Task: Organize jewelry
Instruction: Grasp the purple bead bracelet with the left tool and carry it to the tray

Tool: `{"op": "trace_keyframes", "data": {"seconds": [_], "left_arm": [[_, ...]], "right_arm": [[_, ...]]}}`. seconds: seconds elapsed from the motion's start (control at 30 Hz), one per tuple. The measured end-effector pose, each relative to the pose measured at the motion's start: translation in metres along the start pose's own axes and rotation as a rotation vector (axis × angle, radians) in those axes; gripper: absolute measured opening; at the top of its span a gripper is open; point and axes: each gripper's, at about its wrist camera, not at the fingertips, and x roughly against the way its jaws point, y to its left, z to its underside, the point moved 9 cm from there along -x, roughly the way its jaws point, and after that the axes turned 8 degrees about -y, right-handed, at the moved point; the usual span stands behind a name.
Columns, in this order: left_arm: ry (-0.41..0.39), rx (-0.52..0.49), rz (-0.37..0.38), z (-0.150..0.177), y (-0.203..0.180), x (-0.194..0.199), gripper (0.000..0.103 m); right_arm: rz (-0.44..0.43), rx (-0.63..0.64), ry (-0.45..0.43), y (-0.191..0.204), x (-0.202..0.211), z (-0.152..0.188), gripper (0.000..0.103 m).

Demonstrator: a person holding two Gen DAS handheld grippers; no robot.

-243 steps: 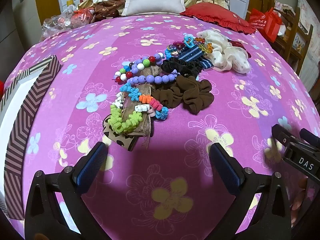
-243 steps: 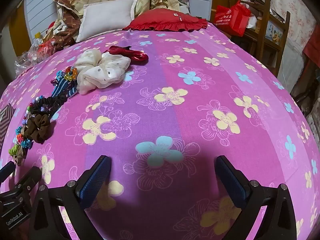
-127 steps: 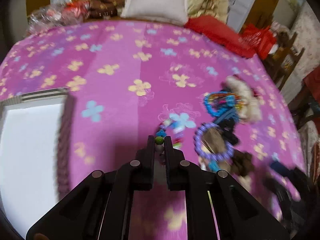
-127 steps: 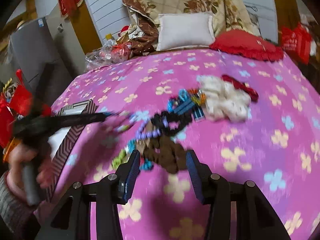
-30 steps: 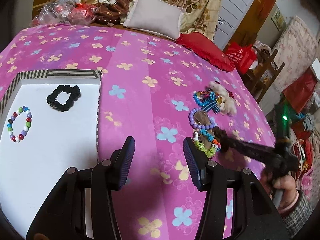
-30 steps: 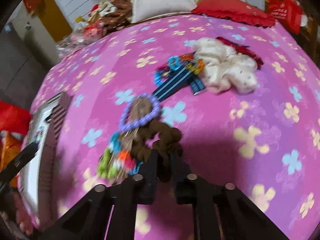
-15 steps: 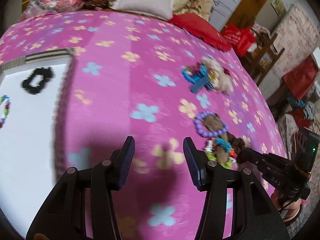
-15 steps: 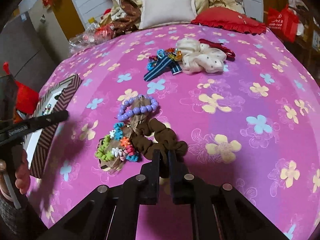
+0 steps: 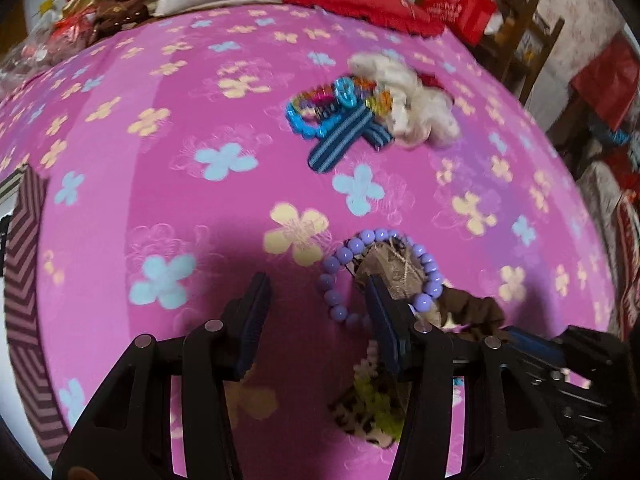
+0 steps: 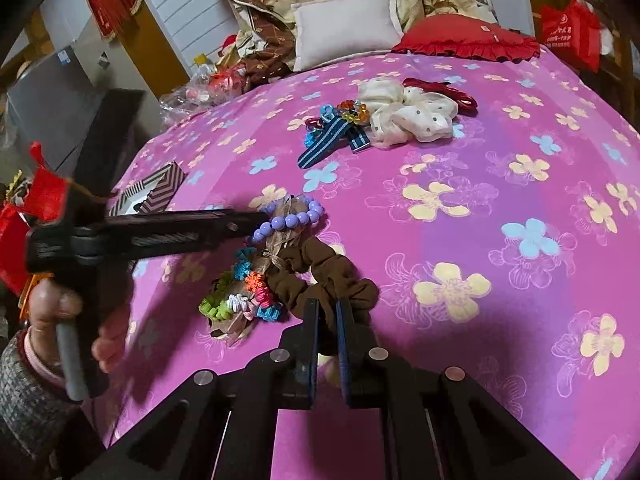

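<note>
We are working over the bed (image 10: 500,168), its pink flowered cover carrying two loose heaps of accessories. Half a second ago our left hand-held gripper (image 9: 316,312) looked down from higher and further back, with the striped box (image 9: 24,264) and the pieces already in it filling its left side. Now it has swung across and dropped low over the nearer heap, so only the box's chevron wall shows at its far left. Its jaws stand released, and the purple bead bracelet (image 9: 384,272) lies just ahead of its right finger, partly behind it. We read this as lining up for the next pick.

Our right hand-held gripper (image 10: 327,312) has not let go: it stays clenched on the brown scrunchie (image 10: 320,276), which lies on the cover right at its fingertips, touching the multicoloured knotted band (image 10: 244,292) to its left. It has not been lifted yet.

Ahead of both tools, the blue striped bow (image 10: 332,136) and the cream dotted scrunchie (image 10: 408,114) wait in the far heap, untouched.
</note>
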Motion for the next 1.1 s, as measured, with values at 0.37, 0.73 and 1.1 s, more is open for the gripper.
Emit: {"op": "trace_keyframes", "data": {"seconds": [0.37, 0.73, 1.1], "left_arm": [[-0.054, 0.039, -0.130, -0.002, 0.045, 0.025, 0.008], [-0.284, 0.141, -0.078, -0.006, 0.095, 0.130, 0.008], [-0.375, 0.273, -0.052, -0.005, 0.144, 0.164, 0.008]], "right_arm": [[0.037, -0.010, -0.006, -0.011, -0.002, -0.001, 0.007], [0.065, 0.011, -0.082, 0.009, 0.021, -0.043, 0.007], [-0.031, -0.004, -0.264, 0.056, 0.087, -0.119, 0.007]]}}
